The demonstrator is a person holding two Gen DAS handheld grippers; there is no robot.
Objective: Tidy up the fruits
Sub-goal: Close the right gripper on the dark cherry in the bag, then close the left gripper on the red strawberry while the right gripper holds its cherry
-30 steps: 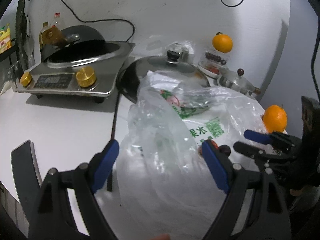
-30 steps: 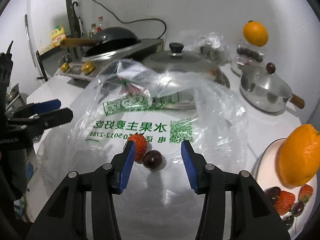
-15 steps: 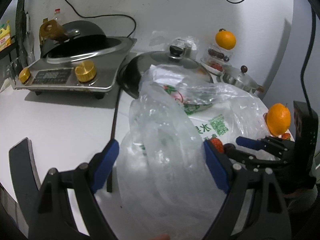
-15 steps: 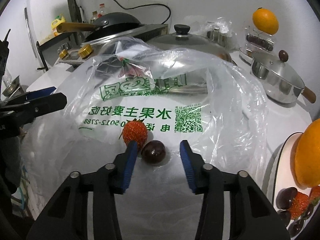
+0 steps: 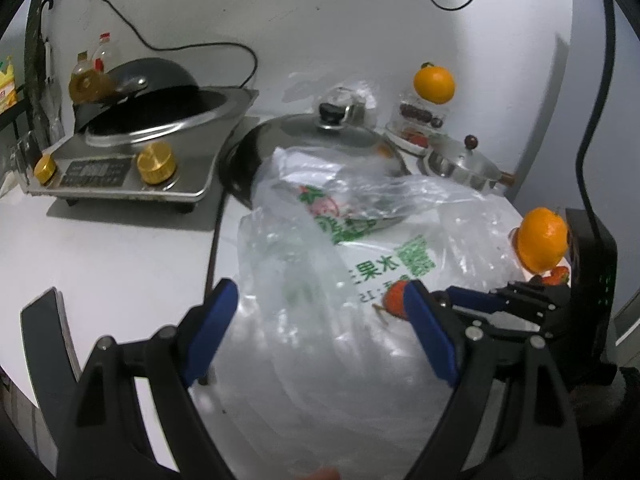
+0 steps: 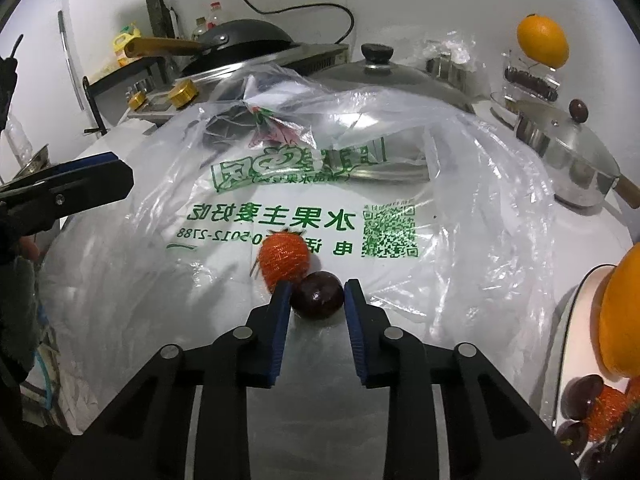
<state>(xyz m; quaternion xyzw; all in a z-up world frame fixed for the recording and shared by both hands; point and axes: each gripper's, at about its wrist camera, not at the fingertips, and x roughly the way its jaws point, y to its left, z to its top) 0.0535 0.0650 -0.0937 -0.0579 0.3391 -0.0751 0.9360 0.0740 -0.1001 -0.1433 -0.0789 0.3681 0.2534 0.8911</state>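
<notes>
A clear plastic bag with green print lies spread over the white counter. On it sit a strawberry and, touching it, a dark round plum. My right gripper is shut on the plum, one blue pad pressed on each side. In the left wrist view the strawberry shows beside the right gripper. My left gripper stands wide open with the bunched bag rising between its jaws. An orange and more fruit rest on a white plate at the right.
Behind the bag are a lidded wok, a steel cooker with gold knobs and a small lidded pot. Another orange tops a clear box by the wall. A black device stands at the right.
The right gripper's jaws closed in from either side of the plum until the pads pressed on it. The left gripper kept its wide opening and stayed about where it was.
</notes>
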